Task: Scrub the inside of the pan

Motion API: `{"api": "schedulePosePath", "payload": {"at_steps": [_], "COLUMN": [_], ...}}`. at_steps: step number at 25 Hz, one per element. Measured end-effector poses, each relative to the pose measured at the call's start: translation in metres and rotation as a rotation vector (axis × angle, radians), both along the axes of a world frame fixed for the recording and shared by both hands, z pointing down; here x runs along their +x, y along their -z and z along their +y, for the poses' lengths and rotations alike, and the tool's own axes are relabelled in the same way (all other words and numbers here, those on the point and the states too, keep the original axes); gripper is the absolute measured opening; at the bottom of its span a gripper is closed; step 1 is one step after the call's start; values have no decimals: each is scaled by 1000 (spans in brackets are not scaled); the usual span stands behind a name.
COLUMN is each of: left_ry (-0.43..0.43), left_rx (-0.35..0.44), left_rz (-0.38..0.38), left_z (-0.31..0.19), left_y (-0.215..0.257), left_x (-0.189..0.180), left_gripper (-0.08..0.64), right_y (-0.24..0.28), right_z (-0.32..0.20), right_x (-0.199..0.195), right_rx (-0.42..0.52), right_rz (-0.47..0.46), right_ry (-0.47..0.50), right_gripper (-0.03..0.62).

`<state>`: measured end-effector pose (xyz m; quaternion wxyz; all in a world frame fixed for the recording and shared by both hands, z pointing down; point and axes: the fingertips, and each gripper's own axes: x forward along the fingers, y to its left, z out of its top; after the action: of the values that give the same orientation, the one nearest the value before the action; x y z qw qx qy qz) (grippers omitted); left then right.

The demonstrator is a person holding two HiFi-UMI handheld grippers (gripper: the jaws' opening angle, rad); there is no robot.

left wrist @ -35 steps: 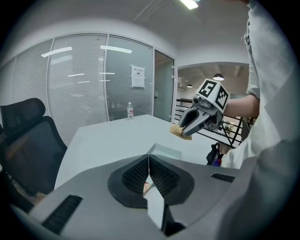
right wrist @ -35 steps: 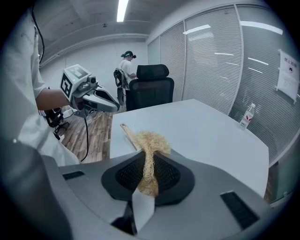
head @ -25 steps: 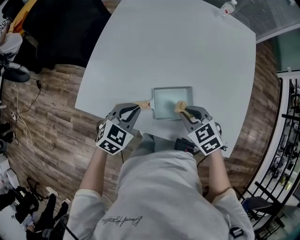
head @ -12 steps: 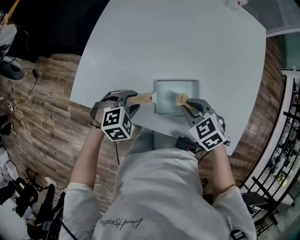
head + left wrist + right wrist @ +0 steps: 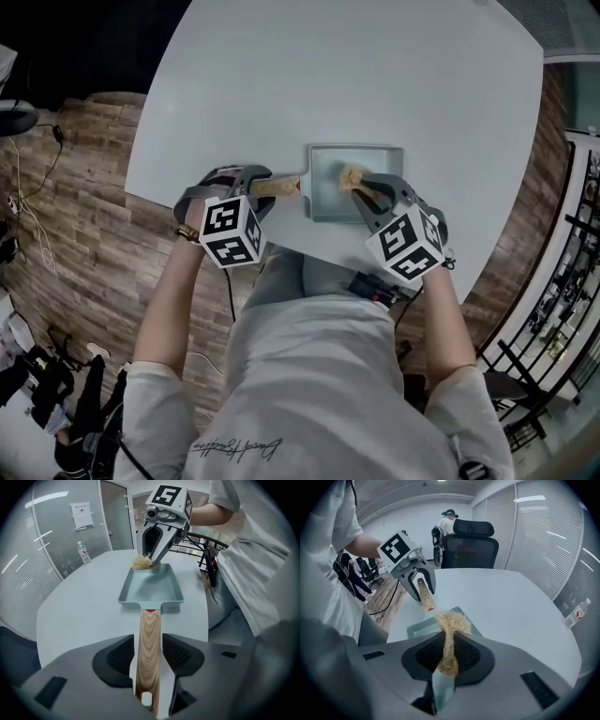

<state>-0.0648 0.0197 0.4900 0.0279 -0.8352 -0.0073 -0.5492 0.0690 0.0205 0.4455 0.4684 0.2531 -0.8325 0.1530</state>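
Pale tabletop [image 5: 375, 75] holds a rectangular teal pan [image 5: 326, 187]. Left gripper [image 5: 266, 185], jaws just opening, loosely straddles its wooden handle [image 5: 150, 637]; right gripper [image 5: 449, 654] pinches a tan fibre scrubber [image 5: 452, 619].

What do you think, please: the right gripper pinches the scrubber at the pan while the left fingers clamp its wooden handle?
Not clamped: the left gripper view shows the left gripper, fingers just opened, clear of the wooden handle between them. The rest stands.
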Motion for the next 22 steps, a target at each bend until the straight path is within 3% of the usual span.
{"api": "schedulePosePath", "payload": {"at_steps": [2,11,22], "left_ry": [0,-30,-45], "left_rx": [-8,-6,-2], "left_rz": [0,-10,-8], "left_z": [1,1,3], "left_y": [-1,-2,1], "left_x": [-1,-3,-2], "left_gripper": [164,152,150], "right_y": [-7,-45,-73], "right_z": [-4,-29,-33], "right_x": [-3,-30,-44], "right_rx": [13,12,-45], "right_rz": [43,177,300], "right_ry": [44,243,376], "right_gripper": [67,67,67]}}
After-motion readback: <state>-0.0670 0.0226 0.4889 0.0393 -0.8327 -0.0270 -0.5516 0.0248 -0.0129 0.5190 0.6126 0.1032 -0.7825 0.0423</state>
